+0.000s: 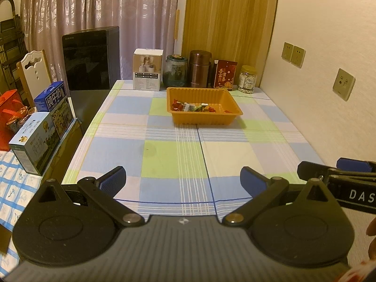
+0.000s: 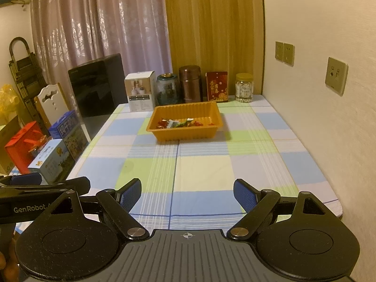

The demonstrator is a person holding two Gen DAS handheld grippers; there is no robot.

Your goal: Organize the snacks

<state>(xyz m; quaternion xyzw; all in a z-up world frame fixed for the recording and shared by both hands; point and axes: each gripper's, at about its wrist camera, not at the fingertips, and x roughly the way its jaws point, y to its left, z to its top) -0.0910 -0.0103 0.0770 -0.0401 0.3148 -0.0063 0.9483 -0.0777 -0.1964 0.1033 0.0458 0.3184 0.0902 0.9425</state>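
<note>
the left gripper and right gripper are hovering side by side over the near end of the checked tablecloth, both with fingers spread wide and holding nothing. the orange tray is sitting well ahead of both, toward the far end, with the wrapped snacks lying inside it. jars and boxes are standing behind the tray.

A: What lines the far edge of the checked tablecloth?

B: Left to right: a white carton, a glass jar, a brown flask, a red packet, a clear jar.

A: And off the table's left side?

B: Milk boxes, a red bag, a white chair, a black appliance.
</note>
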